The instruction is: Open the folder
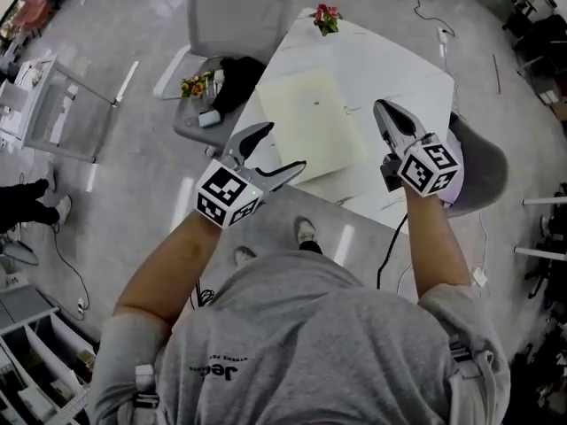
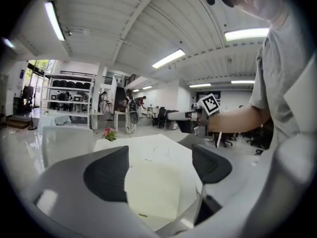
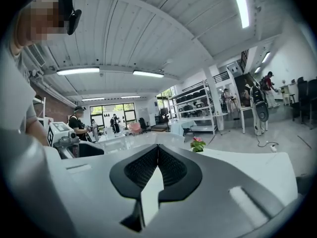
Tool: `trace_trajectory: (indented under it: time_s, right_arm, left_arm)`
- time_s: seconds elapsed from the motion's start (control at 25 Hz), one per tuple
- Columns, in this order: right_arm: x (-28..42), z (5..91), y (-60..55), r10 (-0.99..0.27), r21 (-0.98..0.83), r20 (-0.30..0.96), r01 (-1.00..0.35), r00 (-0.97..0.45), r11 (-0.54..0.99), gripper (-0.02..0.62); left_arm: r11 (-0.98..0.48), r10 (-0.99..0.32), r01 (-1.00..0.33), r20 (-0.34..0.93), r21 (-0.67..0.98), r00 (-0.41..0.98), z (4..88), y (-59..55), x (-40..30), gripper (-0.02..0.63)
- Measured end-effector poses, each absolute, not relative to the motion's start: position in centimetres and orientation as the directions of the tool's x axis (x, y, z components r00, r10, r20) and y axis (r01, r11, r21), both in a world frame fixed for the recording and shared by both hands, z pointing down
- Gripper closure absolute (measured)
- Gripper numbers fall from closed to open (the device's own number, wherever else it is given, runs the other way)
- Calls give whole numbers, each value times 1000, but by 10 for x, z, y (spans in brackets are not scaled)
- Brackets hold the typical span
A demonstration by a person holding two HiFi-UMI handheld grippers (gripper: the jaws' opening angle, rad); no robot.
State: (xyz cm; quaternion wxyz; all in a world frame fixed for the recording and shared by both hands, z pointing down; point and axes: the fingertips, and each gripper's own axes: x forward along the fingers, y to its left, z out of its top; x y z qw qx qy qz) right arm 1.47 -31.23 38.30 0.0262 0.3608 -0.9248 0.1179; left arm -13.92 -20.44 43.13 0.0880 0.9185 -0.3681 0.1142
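Note:
A pale yellow folder (image 1: 310,124) lies closed and flat on the white table (image 1: 390,73). My left gripper (image 1: 283,147) hovers over the folder's near left corner, open, with nothing between its jaws. In the left gripper view the folder (image 2: 153,188) shows through the gap between the two dark pads (image 2: 107,175) of the left gripper (image 2: 158,168). My right gripper (image 1: 381,106) is held above the table just right of the folder, shut and empty. In its own view the right gripper (image 3: 157,155) has its ribbed pads (image 3: 141,168) meeting at the tips.
A small pot of pink flowers (image 1: 326,16) stands at the table's far corner. A grey chair (image 1: 221,51) at the left holds a black item and a flower bunch (image 1: 197,85). Another chair (image 1: 483,168) sits at the right. A wire rack (image 1: 53,104) stands far left.

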Motion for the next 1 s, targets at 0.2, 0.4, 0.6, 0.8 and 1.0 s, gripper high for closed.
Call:
trace_trajectory:
  time_s: [0.2, 0.4, 0.6, 0.8, 1.0]
  right_arm:
    - [69, 412, -317, -688, -231, 146, -701, -711, 675, 591]
    - [110, 437, -306, -703, -257, 169, -720, -691, 645, 591]
    - [141, 451, -299, -722, -285, 165, -734, -671, 617, 591]
    - [163, 468, -294, -735, -311, 171, -744, -656, 591, 591]
    - [172, 481, -290, -739, -330, 178, -747, -650, 577, 591]
  left_arm:
    - [-804, -543, -594, 404, 3, 736, 486, -217, -42, 164]
    - [-861, -467, -497, 555, -108, 688, 546, -213, 27, 164]
    - [-865, -491, -403, 673, -301, 553, 604, -220, 52, 166]
    - [-833, -544, -371, 735, -411, 405, 643, -232, 45, 185]
    - [-821, -560, -346, 761, -455, 329, 664, -237, 38, 274]
